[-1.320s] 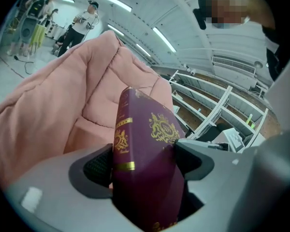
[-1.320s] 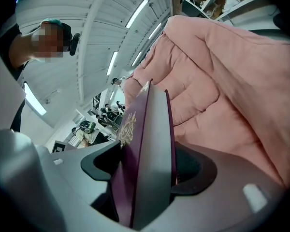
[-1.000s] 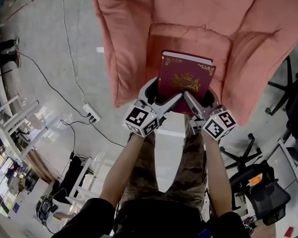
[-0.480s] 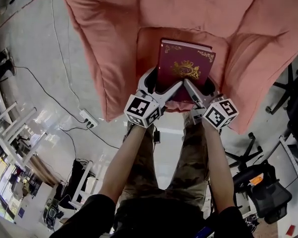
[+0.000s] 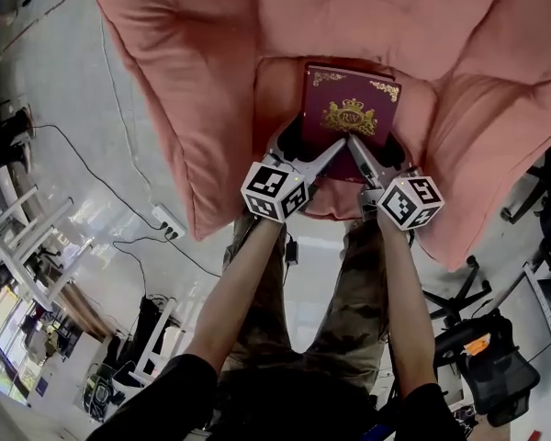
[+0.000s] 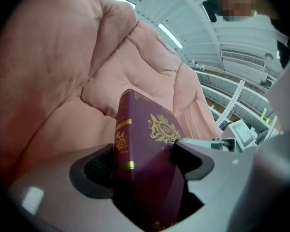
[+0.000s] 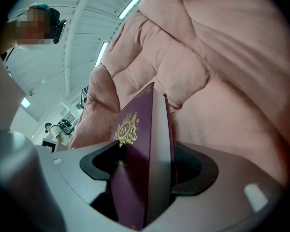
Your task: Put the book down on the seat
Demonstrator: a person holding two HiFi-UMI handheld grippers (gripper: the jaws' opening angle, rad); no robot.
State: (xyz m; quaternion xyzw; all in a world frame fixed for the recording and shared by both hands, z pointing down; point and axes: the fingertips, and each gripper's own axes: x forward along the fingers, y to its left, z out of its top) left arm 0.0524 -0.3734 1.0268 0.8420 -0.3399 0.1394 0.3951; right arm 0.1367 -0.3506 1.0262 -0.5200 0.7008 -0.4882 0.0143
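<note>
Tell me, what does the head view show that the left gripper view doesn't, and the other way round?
Only the head view: the person's forearms, the marker cube on the right gripper, and a power strip on the floor. Only the left gripper view: the gold-banded spine of the book, and ceiling lights. Both: the left gripper shut on the maroon book with its gold crest, and the pink armchair.

On your left, a white power strip (image 5: pixel 168 217) lies on the glossy grey floor (image 5: pixel 64 72), and thin black cables (image 5: pixel 78 152) run up to it. White metal-framed tables (image 5: pixel 26 237) stand near the floor's left edge. On your right are black wheeled office chairs (image 5: pixel 498 375), one carrying an orange tag (image 5: pixel 476 345). In the right gripper view, a distant person wearing a backpack (image 7: pixel 58 128) stands below long ceiling strip lights (image 7: pixel 131 4).
</note>
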